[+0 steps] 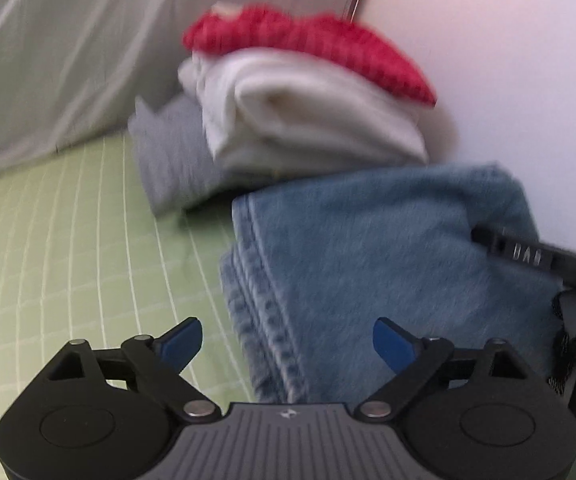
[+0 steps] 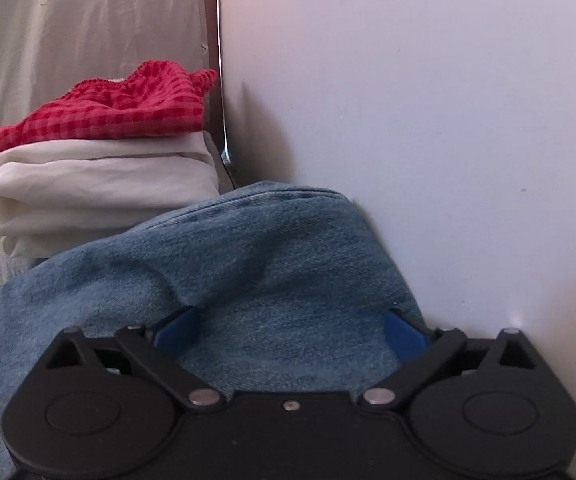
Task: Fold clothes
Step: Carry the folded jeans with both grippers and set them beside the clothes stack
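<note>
Folded jeans on a green bed, both claws spread wide

Nearest, the left gripper (image 1: 288, 344) hangs with its jaws wide apart and empty above the seamed edge of the folded jeans (image 1: 388, 248); the right gripper (image 2: 288, 334) is likewise spread, its blue pads (image 2: 402, 336) pressed against the denim without pinching it; the jeans lie on the green checked sheet (image 1: 67, 240), against the pale wall (image 2: 428, 100); just behind, a stack: grey garment (image 1: 167, 164), white garment (image 2: 95, 192), red checked garment (image 2: 107, 112) on top.

Left tool (image 1: 288, 342) spread wide, empty — right tool (image 2: 290, 332) spread wide too.
</note>
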`<act>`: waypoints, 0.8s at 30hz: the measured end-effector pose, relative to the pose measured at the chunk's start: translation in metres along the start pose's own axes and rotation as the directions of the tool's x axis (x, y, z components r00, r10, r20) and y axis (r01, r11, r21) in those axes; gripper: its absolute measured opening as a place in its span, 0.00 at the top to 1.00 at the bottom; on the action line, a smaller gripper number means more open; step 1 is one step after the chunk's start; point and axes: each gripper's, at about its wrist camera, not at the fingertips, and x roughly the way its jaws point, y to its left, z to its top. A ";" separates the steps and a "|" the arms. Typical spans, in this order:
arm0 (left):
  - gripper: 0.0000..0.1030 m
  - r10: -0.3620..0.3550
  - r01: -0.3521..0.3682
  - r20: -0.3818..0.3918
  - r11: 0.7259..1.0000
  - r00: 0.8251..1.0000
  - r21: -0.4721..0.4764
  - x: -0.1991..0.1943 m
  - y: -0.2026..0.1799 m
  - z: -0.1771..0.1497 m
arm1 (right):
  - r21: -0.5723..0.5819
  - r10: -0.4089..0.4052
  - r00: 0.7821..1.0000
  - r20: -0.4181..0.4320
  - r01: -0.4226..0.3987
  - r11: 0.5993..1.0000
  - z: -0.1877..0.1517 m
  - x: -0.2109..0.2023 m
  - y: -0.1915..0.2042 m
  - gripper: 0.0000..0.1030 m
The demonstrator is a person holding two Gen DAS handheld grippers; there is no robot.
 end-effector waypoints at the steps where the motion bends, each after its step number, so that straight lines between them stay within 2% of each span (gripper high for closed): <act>1: 0.06 0.004 -0.004 0.036 1.000 0.999 0.008 -0.007 -0.001 0.002 | -0.013 -0.007 1.000 0.005 0.007 1.000 0.000 -0.005 0.001 0.03; 3: 0.03 0.004 -0.006 0.110 1.000 0.994 0.014 -0.022 0.000 0.007 | -0.038 -0.023 1.000 0.021 0.024 0.999 0.001 -0.016 0.005 0.03; 6: 0.01 0.008 -0.010 0.218 1.000 0.976 0.008 -0.049 0.001 0.014 | -0.039 -0.039 0.997 0.073 0.042 0.998 0.001 -0.045 0.007 0.02; 10: 0.00 0.004 0.005 0.336 1.000 0.942 -0.027 -0.093 0.008 0.018 | 0.015 -0.030 0.992 0.124 0.028 1.000 -0.008 -0.084 0.014 0.01; 13: 0.00 -0.034 0.034 0.412 0.999 0.911 0.007 -0.124 0.014 0.010 | 0.017 -0.061 0.987 0.145 0.059 0.998 -0.012 -0.113 0.030 0.01; 14: 0.00 -0.029 0.022 0.413 1.000 0.910 0.020 -0.132 0.016 0.008 | 0.012 -0.066 0.986 0.151 0.065 0.998 -0.013 -0.122 0.035 0.01; 16: 0.00 -0.025 0.005 0.389 0.999 0.921 0.052 -0.142 0.019 0.004 | 0.010 -0.068 0.984 0.162 0.067 0.998 -0.017 -0.140 0.047 0.01; 20: 0.00 -0.015 -0.032 0.387 0.993 0.922 0.115 -0.158 0.030 -0.015 | 0.032 -0.077 0.983 0.166 0.072 0.997 -0.034 -0.174 0.070 0.01; 24: 0.00 -0.034 -0.019 0.354 0.989 0.935 0.145 -0.171 0.053 -0.039 | 0.035 -0.086 0.984 0.154 0.082 0.996 -0.061 -0.205 0.100 0.01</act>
